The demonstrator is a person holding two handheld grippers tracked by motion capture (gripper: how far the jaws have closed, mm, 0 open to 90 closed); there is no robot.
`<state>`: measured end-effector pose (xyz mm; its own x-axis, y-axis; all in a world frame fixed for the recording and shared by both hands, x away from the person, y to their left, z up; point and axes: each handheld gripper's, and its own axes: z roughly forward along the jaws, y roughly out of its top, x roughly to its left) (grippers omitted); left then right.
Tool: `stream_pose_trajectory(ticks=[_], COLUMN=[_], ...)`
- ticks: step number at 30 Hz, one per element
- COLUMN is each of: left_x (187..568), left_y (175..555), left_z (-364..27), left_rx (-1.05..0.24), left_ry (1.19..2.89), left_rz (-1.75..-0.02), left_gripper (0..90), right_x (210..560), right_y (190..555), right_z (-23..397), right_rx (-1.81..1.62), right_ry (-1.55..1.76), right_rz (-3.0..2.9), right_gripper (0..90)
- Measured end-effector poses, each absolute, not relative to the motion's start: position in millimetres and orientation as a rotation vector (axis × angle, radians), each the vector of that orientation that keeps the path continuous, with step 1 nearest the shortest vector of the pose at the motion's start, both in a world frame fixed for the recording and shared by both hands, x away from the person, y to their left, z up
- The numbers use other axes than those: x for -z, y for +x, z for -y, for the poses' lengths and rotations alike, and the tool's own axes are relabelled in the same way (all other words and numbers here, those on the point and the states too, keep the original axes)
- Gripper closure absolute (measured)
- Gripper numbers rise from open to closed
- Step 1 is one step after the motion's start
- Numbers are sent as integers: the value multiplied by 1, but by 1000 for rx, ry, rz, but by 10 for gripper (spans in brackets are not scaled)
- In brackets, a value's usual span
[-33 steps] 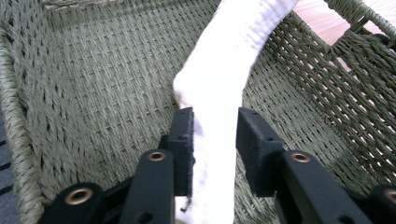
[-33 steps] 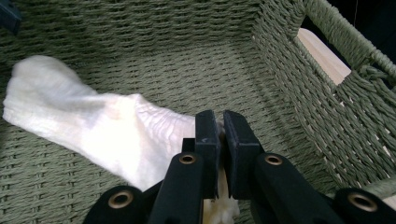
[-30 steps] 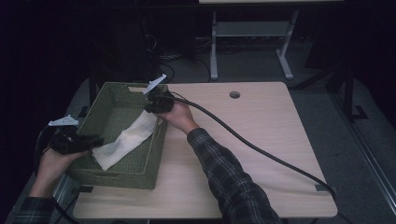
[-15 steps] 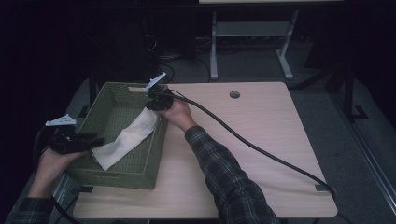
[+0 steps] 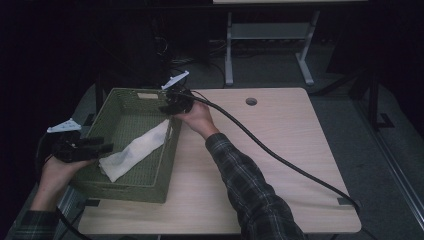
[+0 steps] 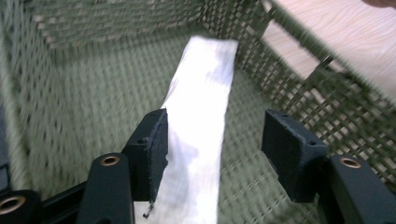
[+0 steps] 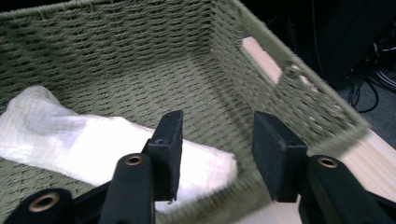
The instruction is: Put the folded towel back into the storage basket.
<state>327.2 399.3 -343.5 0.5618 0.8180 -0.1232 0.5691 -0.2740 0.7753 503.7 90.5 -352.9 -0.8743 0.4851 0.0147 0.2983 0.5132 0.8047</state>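
The cloth lies in the basket, left of frame. Both grippers, left and right, have just been opening and hold nothing; lift them straight up so no jaw catches the cloth.

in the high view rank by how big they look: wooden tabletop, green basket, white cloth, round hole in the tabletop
1. wooden tabletop
2. green basket
3. white cloth, lying inside the basket
4. round hole, by far the smallest
The gaps are all wide, so nearness to the camera does not blur the order.

white cloth cut off below, basket blurred
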Motion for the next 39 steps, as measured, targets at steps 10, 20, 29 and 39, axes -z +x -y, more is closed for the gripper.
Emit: stream_pose_trajectory(ticks=[10,20,29,39], left_x=[324,309,302,304], left_y=[330,329,330,331], left_z=[-355,-307,-258,-196], left_rx=[-403,-416,-406,-377], left_ry=[1970,1966,1992,2002], left_rz=[-1065,-1004,-942,-845], left_gripper=[327,276,255,255], right_x=[342,329,330,344], right_y=[490,469,445,421], right_z=[-38,22,75,130], right_rx=[-1337,-1353,-1368,-1369], right_ry=[732,720,740,795], right_rz=[-2493,-2453,-2434,-2401], right_gripper=[460,417,383,348])
